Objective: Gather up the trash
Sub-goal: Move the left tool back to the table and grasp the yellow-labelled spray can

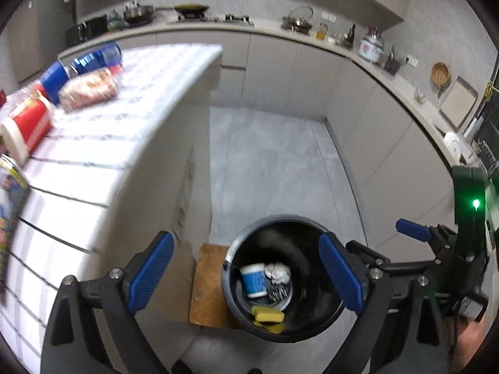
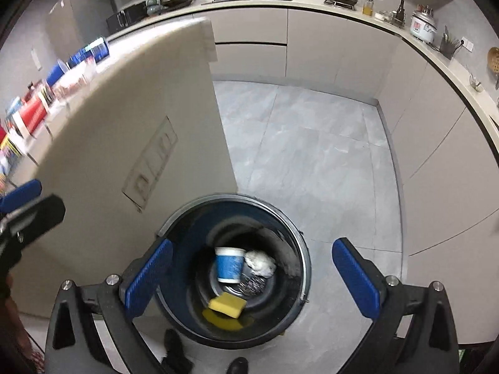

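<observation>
Trash bin, a dark round pail, stood on the grey floor directly below both tools, just beside the end panel of the white surface. Nearest the lenses, the left gripper and the right gripper hovered over the bin mouth, each with its blue-padded jaws spread wide and gripping nothing. Inside the bin lay a yellow sponge at the near wall, then a blue-and-white cup on its side, a crumpled white wad touching it, and a metallic scourer between sponge and wad. A brown board lay on the floor against the bin, seen only in the left view.

Farther off, on the surface, uncollected items remained: a red-and-white package, a pinkish wrapped pack and blue containers, all blurred, so their exact kind could not be told. Beyond them ran the kitchen worktop with pans and a kettle.

Judged from this, a deposit looked complete and the step in hand was the return to the surface for the next piece. To do it well: lift clear of the bin rim before swinging left, keep the two tools apart so they do not collide, take the nearest package first, approach with jaws open across its narrow side, and close firmly only once both pads bracket it
</observation>
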`<state>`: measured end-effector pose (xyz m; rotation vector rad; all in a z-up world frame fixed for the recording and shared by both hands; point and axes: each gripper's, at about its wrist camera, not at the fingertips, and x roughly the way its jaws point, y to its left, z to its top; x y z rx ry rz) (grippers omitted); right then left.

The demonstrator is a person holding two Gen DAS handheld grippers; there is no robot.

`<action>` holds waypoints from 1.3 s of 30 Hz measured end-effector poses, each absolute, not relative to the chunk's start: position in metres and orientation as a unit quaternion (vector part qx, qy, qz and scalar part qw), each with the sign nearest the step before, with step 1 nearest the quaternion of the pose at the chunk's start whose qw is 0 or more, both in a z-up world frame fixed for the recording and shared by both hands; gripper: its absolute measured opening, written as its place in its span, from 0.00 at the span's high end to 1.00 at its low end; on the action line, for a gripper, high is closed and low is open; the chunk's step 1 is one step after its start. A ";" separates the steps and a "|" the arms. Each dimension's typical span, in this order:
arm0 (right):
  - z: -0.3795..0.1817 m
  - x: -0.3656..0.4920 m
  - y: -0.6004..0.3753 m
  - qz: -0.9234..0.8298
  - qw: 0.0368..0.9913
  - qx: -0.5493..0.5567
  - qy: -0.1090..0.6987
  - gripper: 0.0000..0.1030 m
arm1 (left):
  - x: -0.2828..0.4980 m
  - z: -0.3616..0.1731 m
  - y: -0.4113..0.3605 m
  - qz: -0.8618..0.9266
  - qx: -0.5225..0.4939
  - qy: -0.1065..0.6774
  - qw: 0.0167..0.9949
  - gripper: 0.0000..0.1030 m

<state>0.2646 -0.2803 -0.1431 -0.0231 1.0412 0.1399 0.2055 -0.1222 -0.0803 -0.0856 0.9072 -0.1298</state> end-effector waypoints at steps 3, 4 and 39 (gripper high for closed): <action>-0.120 0.267 -0.271 0.068 0.873 -0.014 0.483 0.00 | 0.199 -0.062 -0.111 -0.060 -0.049 0.415 0.907 0.01; -0.112 0.267 -0.269 0.064 0.876 -0.016 0.478 0.00 | 0.197 -0.056 -0.105 -0.061 -0.057 0.409 0.909 0.01; -0.070 0.275 -0.049 0.103 0.881 -0.027 0.460 0.00 | 0.201 -0.085 0.144 0.027 -0.075 0.428 0.900 0.47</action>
